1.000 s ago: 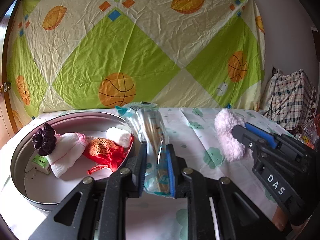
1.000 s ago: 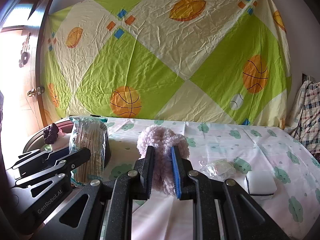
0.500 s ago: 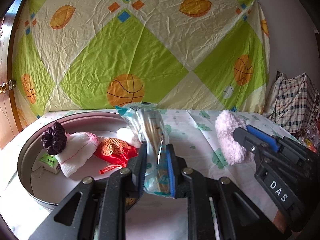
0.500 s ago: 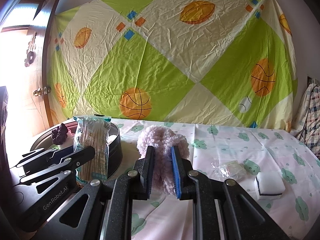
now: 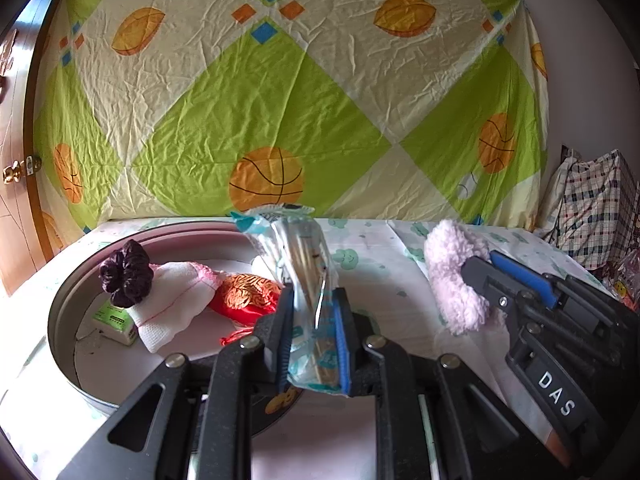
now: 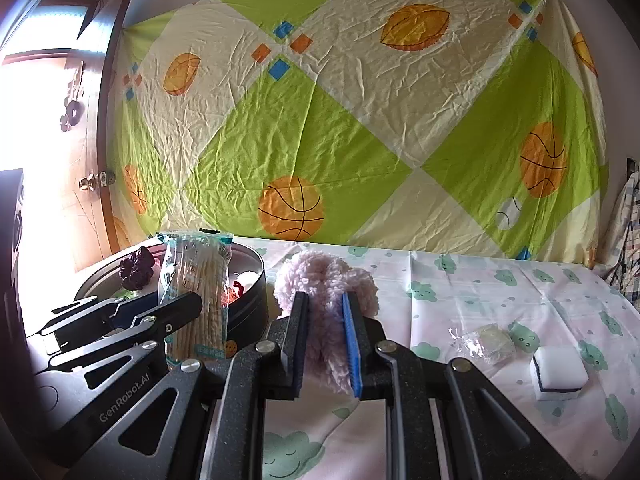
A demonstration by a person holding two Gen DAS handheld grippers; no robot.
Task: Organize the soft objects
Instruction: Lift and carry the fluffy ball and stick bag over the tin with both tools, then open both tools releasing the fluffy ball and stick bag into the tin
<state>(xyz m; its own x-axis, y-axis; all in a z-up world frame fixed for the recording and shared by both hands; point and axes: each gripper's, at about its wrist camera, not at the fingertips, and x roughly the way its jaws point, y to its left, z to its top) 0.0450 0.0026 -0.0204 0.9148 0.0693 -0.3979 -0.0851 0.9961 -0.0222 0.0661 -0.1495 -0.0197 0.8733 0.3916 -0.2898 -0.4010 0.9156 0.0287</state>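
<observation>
The left gripper (image 5: 311,332) is matte black, speckled, with silver round screws on its linkage arms and blue pads inside its fingers; white lettering "GenRobot.AI" marks its side at lower left; the right gripper (image 6: 325,344) matches it, lettered "DAS" at lower right.

A home, likely a bedroom. Bedsheet (image 6: 360,128) with basketball prints pinned across the wall as a backdrop. Cloud-print cloth (image 6: 500,300) spread over the table. Wooden door (image 6: 86,168) with a brass knob (image 6: 89,182) at the left, bright daylight beside it. Checked bag (image 5: 596,204) slumped in the right corner. Round tin (image 5: 64,320) of household oddments: scrunchie (image 5: 126,274), towel (image 5: 172,300), red pouch (image 5: 244,298).
</observation>
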